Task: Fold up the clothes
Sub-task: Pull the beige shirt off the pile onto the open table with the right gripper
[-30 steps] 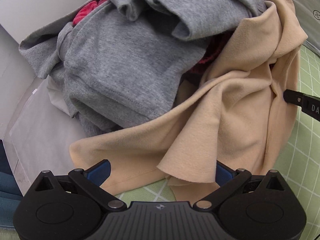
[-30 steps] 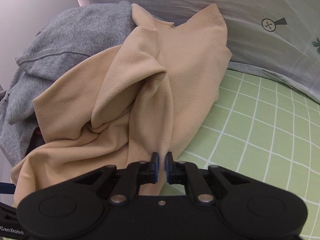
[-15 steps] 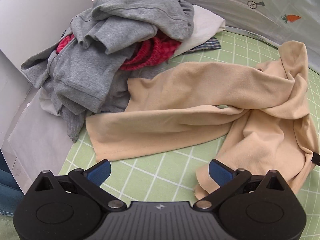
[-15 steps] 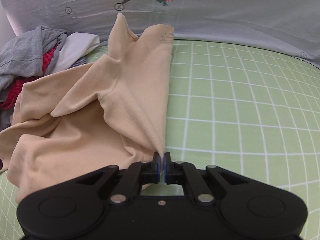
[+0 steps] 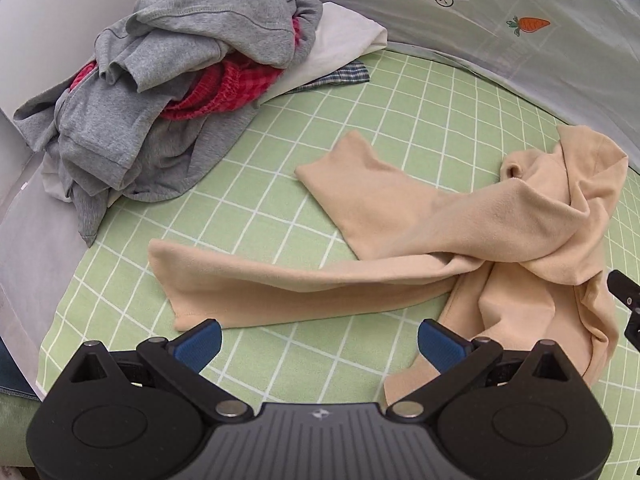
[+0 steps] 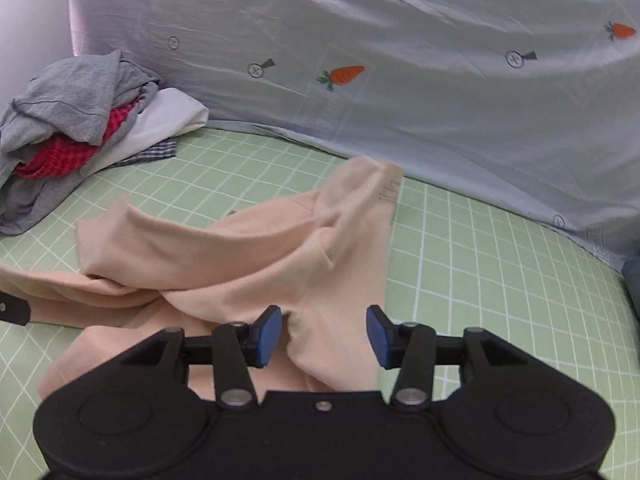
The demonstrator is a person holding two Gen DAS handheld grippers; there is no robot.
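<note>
A beige long-sleeved top (image 5: pixel 460 236) (image 6: pixel 256 256) lies crumpled on the green checked sheet (image 5: pixel 400 112), its two sleeves stretched toward the left in the left wrist view. My left gripper (image 5: pixel 318 344) is open just above the sheet, with nothing between its blue pads; the lower sleeve's cuff lies just beyond the left pad. My right gripper (image 6: pixel 322 336) has its jaws opening; a fold of the beige top lies between the pads, which do not press on it. The right gripper's tip (image 5: pixel 624 296) shows at the right edge of the left wrist view.
A heap of clothes sits at the far left: grey sweatshirts (image 5: pixel 160 80) (image 6: pixel 68 92), a red garment (image 5: pixel 224 88), a white one (image 5: pixel 340 44) and a checked one (image 5: pixel 344 74). A pale carrot-print bedcover (image 6: pixel 400 60) rises behind the sheet.
The beige top was pulled off the heap and dragged to the right onto the sheet. The right gripper, shut on its fabric before, now has its jaws apart and the cloth has dropped.
</note>
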